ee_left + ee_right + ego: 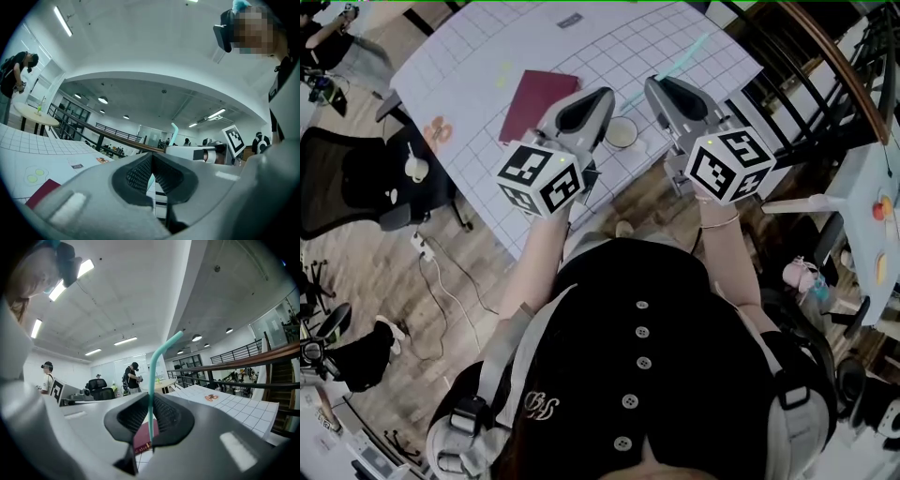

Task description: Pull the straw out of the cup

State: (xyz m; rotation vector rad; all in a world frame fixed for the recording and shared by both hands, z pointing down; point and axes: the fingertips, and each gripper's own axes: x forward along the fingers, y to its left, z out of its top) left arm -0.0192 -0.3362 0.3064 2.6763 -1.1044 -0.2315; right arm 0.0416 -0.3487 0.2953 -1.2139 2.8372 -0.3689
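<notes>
Right hand-held gripper (151, 401): clamped on teal straw (157, 362) near lower end, bent top free above. Left hand-held gripper (151, 159): jaws together, nothing between. Farther out, down on counter (487, 56): cup (622, 132) upright, straw apparently clear of it, maroon booklet (536, 101) just beside. Risks: thin smooth stem sliding through pads on tilt or jolt; crushing under harder squeeze; falling off counter edge.
</notes>
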